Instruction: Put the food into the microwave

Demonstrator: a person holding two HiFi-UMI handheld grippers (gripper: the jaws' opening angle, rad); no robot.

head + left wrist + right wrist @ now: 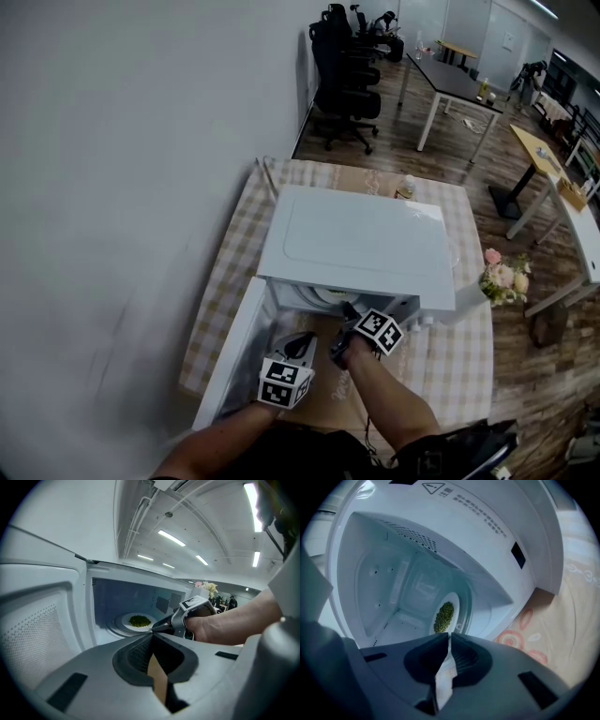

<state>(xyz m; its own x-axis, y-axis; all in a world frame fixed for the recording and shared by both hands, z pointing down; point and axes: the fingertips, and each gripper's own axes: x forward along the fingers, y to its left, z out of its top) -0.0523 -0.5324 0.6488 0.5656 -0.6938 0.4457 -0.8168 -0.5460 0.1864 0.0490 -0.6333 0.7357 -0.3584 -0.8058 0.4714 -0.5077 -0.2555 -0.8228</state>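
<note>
A white plate [127, 618] with green food [139, 620] lies on the turntable inside the open white microwave [356, 239]. In the right gripper view the food [444, 616] and the plate [453, 603] sit just beyond my right gripper [449, 635]. Its jaws are drawn together on the plate's near rim. From the left gripper view that right gripper [157, 627] reaches into the cavity, tips at the plate's right edge. My left gripper [152, 637] is shut and empty, in front of the opening beside the swung-out door [234, 347].
The microwave stands on a checked tablecloth [230, 272]. A bunch of flowers [504, 277] is at the table's right edge and a small jar [407, 186] behind the oven. A wall runs along the left. Office chairs [345, 70] and desks [459, 80] stand farther back.
</note>
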